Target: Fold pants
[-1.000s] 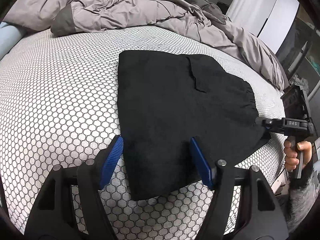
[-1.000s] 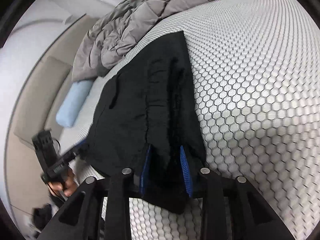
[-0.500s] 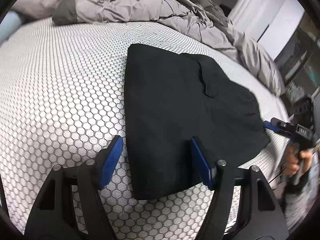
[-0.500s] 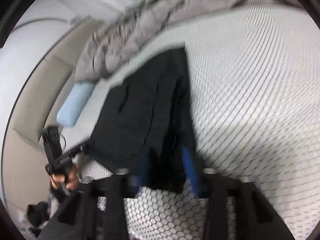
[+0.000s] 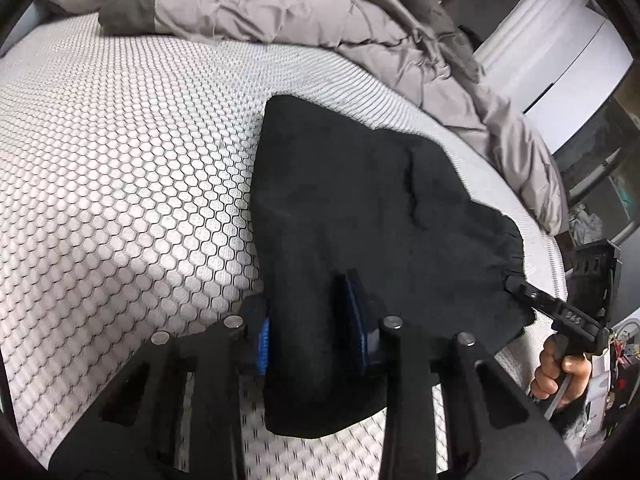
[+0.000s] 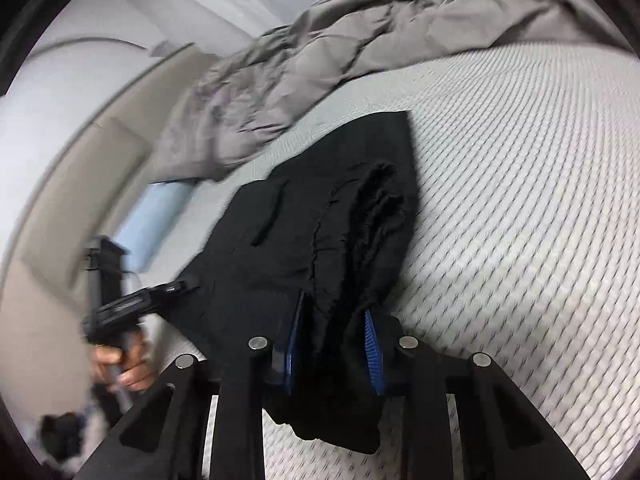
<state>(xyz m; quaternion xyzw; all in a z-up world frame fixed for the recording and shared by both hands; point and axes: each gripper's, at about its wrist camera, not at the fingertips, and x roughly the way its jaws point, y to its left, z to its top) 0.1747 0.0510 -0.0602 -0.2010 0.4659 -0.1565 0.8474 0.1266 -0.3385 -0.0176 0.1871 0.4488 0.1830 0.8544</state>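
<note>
Black pants lie folded flat on a white mattress with a hexagon pattern. My left gripper straddles their near left corner. Its jaws are closing and the blue pads press into the cloth. In the right wrist view the pants bunch into ridges at the waistband end. My right gripper is closing there, with a thick wad of cloth pinched between its pads. Each gripper also shows in the other view, held by a hand: the right gripper at the pants' right edge, the left gripper at their left edge.
A crumpled grey duvet fills the far side of the bed. A light blue pillow lies by the beige headboard. The mattress edge drops off just behind the right gripper, near white cupboard doors.
The left gripper slid right onto the pants' corner and its jaws narrowed from wide apart to pinching cloth. The right gripper's jaws widened briefly, then narrowed again on the bunched waistband.
</note>
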